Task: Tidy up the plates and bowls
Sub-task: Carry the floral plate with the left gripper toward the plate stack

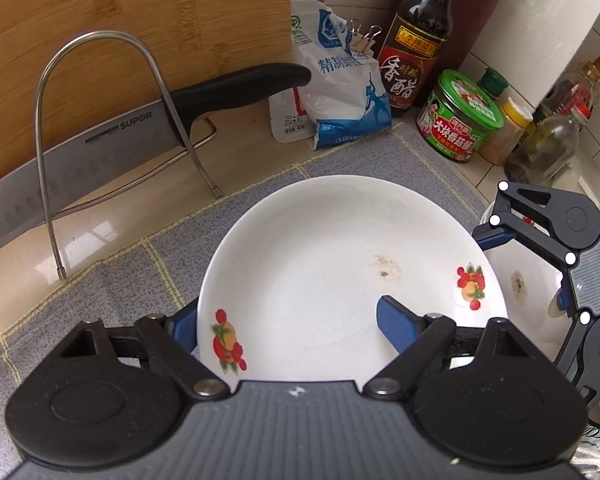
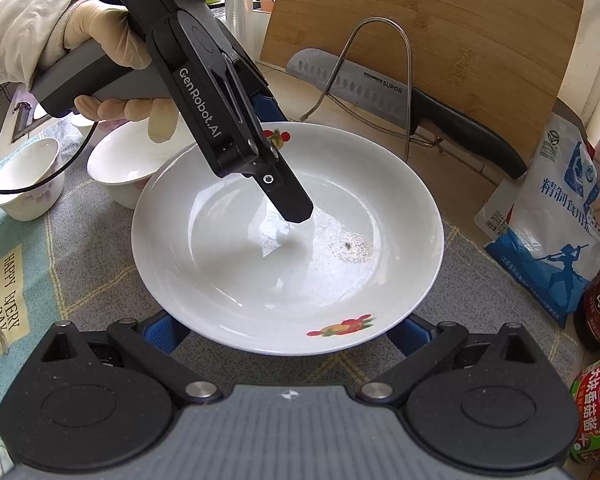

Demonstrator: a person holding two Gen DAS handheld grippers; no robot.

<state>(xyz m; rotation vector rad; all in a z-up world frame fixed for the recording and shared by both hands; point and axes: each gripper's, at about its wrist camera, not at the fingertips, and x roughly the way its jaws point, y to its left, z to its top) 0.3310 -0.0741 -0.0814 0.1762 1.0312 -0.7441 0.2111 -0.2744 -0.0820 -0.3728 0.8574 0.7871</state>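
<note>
Left gripper (image 1: 288,316): jaws apart, astride the rim, clamping nothing | plate (image 1: 320,240): over the grey mat (image 1: 120,272); I judged it glazed, slippery, rigid and chippable, best pinched at the rim | right gripper (image 2: 288,330): fingers spread, tips hidden under near rim, grip undetermined.

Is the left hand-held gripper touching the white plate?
Cannot tell. In the right wrist view one finger of the left hand-held gripper points into the white plate; neither contact nor gap shows plainly.
</note>
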